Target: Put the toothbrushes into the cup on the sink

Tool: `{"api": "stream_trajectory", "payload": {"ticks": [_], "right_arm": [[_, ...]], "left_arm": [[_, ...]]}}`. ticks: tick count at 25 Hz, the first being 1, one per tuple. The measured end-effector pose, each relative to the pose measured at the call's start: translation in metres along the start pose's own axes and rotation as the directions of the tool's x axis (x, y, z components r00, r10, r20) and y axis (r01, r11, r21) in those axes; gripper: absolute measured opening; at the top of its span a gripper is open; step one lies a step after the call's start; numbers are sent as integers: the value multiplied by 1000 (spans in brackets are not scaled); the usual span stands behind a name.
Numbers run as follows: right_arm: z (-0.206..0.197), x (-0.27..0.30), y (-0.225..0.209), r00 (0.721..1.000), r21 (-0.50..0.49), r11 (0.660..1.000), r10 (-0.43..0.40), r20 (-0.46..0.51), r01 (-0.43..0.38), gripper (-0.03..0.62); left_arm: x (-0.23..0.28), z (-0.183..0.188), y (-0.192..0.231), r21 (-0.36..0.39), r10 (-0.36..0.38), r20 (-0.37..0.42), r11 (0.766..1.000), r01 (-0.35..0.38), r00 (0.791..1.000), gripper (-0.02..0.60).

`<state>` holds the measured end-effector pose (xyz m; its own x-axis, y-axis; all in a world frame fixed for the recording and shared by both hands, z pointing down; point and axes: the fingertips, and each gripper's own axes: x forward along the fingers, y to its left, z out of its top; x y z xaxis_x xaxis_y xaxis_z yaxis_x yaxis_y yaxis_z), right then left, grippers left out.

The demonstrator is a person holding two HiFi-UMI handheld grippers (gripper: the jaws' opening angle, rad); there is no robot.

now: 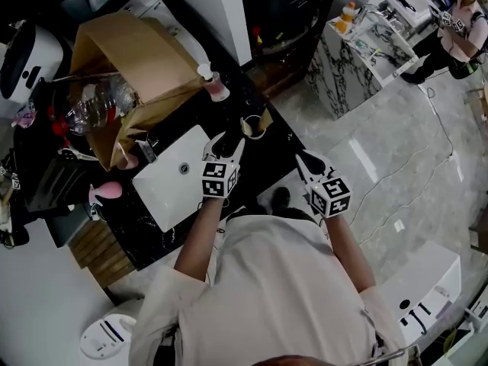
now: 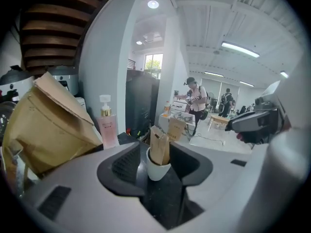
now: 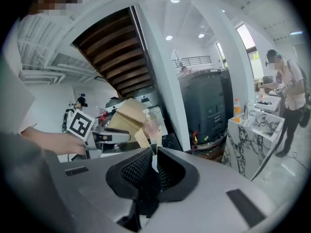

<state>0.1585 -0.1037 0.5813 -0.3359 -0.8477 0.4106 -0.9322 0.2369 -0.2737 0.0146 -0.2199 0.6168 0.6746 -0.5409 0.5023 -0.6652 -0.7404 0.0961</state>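
It was a large open indoor hall, partly staged as a home washroom. A black counter [image 1: 263, 155] carried a white sink [image 1: 164, 185] and a pink pump bottle [image 1: 216, 86], tucked beneath a wooden staircase [image 3: 114, 52]. Beyond it spread a polished marble floor [image 1: 396, 174] with a loose cable [image 1: 444, 136], a marble-veined counter [image 1: 339, 71] where another person [image 1: 461, 29] worked, and long strip lights [image 2: 240, 49] on a ribbed ceiling

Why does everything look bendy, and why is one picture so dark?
Left gripper view: the wide lens bends the pillar and blackens the corners, and the ceiling light glares. Right gripper view: the same bending. Head view: the black counter is dim, while the floor shines with glare.
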Motion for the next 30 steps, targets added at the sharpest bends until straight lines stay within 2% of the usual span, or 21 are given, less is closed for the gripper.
{"api": "stream_trajectory", "payload": {"ticks": [8, 20, 30], "right_arm": [[31, 8, 22, 998, -59, 997, 60, 30, -58, 52], [66, 8, 50, 989, -125, 985, 131, 71, -122, 52], [86, -8, 69, 978, -238, 961, 171, 119, -139, 49]], "left_arm": [[-48, 14, 9, -56, 26, 57, 998, -22, 998, 135], [-107, 29, 9, -63, 70, 130, 996, -62, 989, 69], [-139, 33, 5, -87, 88, 183, 993, -73, 979, 22]]}}
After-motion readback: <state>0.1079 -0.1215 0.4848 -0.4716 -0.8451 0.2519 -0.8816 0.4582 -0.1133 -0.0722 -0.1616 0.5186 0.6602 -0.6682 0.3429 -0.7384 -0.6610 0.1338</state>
